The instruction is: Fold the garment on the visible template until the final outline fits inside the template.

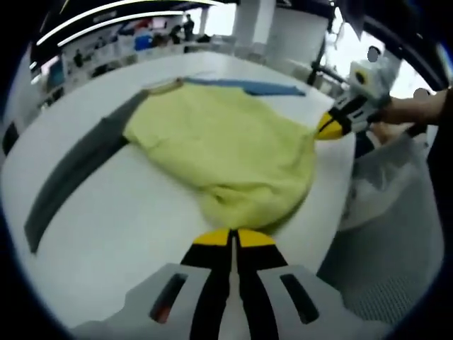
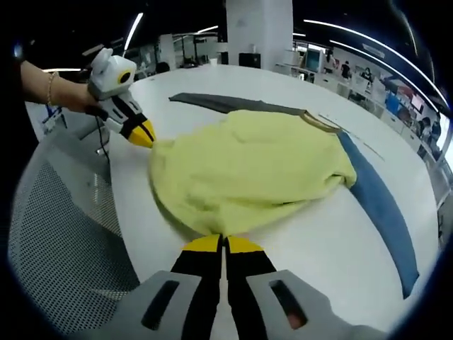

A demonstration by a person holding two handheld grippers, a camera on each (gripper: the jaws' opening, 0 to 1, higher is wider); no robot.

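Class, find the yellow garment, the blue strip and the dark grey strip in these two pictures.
yellow garment (image 2: 248, 173), right gripper view, middle of the cloth
blue strip (image 2: 382, 205), right gripper view, midway along it
dark grey strip (image 1: 71, 177), left gripper view, midway along it

The right gripper sat low at the near edge of the yellow garment, its yellow-tipped jaws pressed together on the hem. Ahead of the jaws the garment lay spread on the white bench. A dark grey strip ran beyond it, a blue strip off to the jaws' right. Up to the left, the left gripper, held by a hand, pinched the garment's far-left edge.
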